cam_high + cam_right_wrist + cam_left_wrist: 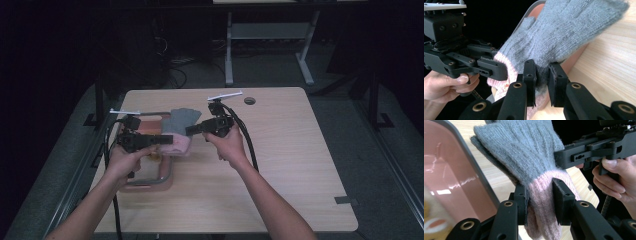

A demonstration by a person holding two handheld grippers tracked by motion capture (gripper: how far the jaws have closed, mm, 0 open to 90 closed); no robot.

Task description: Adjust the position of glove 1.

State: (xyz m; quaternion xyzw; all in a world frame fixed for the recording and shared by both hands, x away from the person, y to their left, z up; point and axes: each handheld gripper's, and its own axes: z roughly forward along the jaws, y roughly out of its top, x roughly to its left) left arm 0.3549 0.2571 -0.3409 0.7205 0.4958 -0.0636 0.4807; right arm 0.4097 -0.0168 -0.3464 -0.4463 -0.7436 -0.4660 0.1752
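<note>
From the high view you've got one glove (179, 131), grey with a pink cuff, held up between your left gripper (162, 139) and right gripper (194, 130) over the far end of the pink tray (150, 186) on the table (280, 165); the pinch itself is too small to make out there, and your hands cover part of the tray. Left gripper view: your own jaws are clamped on the pink cuff, the cuff's end runs off the bottom, and the tray is cut off at left. Right gripper view: your two jaws pinch the grey knit near the cuff, fingertips blurred at top right.
</note>
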